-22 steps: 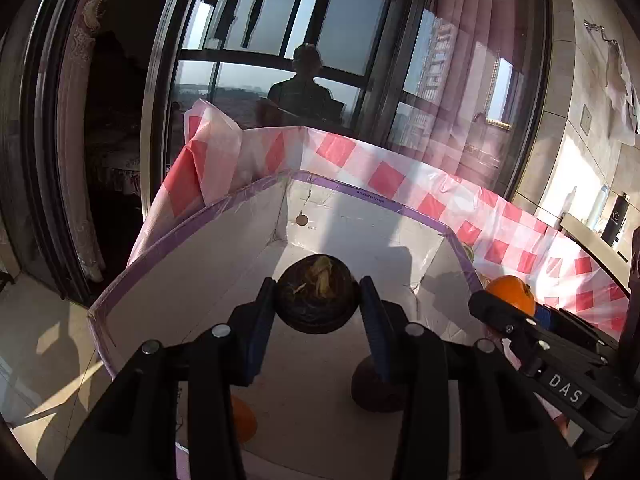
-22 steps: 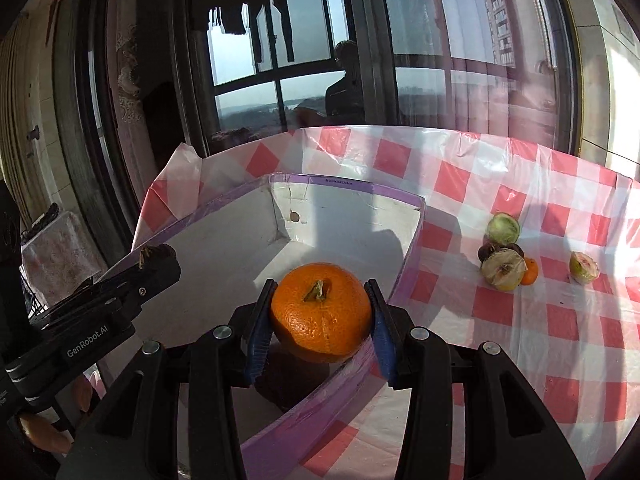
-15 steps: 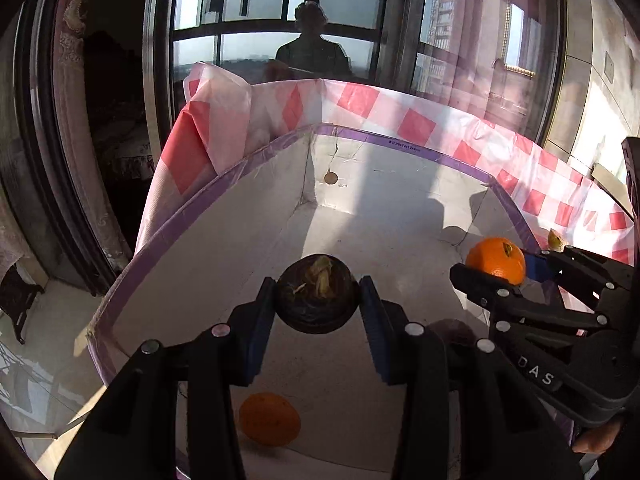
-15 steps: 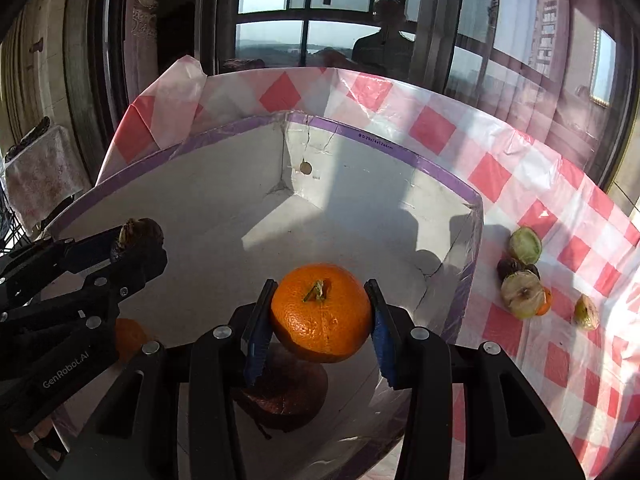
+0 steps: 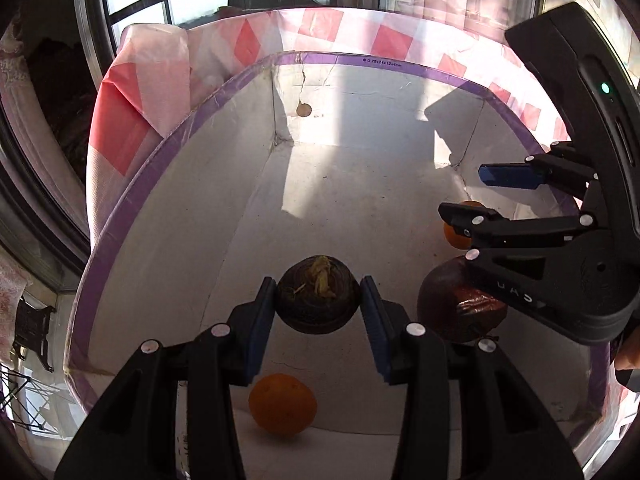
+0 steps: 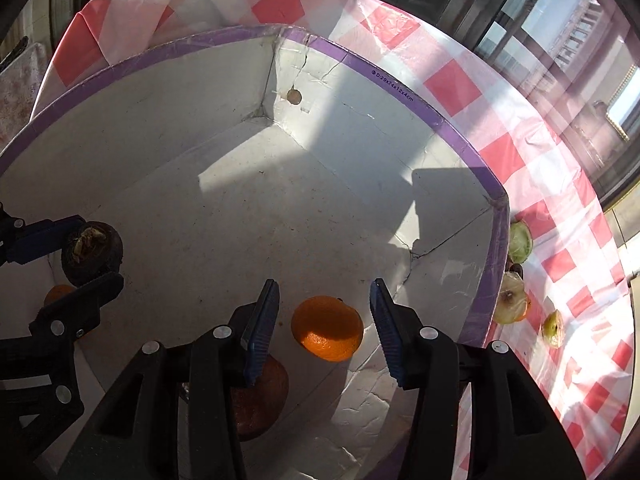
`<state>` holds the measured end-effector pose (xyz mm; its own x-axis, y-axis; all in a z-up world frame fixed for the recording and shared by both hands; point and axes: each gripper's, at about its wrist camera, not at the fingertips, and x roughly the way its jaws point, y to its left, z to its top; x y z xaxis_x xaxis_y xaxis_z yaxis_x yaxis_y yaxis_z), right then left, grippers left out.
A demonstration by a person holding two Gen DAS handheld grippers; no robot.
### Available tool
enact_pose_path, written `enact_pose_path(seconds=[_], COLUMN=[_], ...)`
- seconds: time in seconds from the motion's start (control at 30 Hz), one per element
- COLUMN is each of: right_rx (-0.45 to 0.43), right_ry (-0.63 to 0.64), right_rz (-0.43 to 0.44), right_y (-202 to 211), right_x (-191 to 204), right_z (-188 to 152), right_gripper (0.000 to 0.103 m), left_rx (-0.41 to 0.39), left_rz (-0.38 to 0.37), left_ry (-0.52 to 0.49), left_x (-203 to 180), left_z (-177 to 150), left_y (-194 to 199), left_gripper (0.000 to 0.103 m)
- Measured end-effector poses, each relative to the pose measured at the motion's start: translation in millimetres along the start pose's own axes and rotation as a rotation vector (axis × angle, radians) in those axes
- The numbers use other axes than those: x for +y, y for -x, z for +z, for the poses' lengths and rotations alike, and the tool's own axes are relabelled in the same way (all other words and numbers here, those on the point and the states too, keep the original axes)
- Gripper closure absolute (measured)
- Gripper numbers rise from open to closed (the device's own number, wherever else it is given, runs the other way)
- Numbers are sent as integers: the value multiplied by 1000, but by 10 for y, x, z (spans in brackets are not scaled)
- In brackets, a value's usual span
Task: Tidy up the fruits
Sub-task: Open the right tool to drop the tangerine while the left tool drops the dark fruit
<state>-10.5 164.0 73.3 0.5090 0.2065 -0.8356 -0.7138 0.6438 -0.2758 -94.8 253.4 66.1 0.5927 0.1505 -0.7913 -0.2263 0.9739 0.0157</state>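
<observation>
The left gripper [image 5: 319, 304] pinches a dark brown round fruit with a dried yellowish stem cap [image 5: 318, 300] between its blue-padded fingers, holding it above the floor of a white cardboard box with a purple-taped rim [image 5: 168, 140]. Below it on the box floor lies a small orange citrus fruit [image 5: 282, 403], and to its right a dark red-brown round fruit [image 5: 456, 306] also sits in the box.

The right gripper [image 6: 324, 326] has its fingers spread wide, touching nothing. A bright orange [image 6: 327, 328] sits between them, apart from both pads; whether it rests on the box floor cannot be told.

Outside the box, just beside its right wall, a cluster of pale green and yellowish fruit pieces [image 6: 514, 280] lies on the red and white checked tablecloth [image 6: 576, 280], with one more greenish piece [image 6: 553, 328] near them.
</observation>
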Motion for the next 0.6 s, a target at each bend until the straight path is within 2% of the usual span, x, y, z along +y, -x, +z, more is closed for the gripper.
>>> enact_pose_path(seconds=[0.07, 0.1, 0.23, 0.5, 0.6], right_rx=[0, 1, -9, -48, -73], right_ry=[-10, -14, -29, -67, -88], right_rz=[50, 56, 58, 77, 92], right_y=[26, 26, 40, 84, 104], right_x=[-13, -19, -21, -46, -64], right_z=[7, 6, 1, 13, 28], right_gripper=[43, 42, 42, 42, 42], left_rx=[8, 13, 6, -8, -18], left_rz=[-3, 0, 3, 21, 45], left_ry=[-3, -3, 7, 14, 11], left_x=[-7, -6, 9, 38, 23], left_z=[-9, -5, -1, 9, 8], left_y=[8, -4, 13, 29, 42], left_gripper=[59, 55, 30, 25, 15])
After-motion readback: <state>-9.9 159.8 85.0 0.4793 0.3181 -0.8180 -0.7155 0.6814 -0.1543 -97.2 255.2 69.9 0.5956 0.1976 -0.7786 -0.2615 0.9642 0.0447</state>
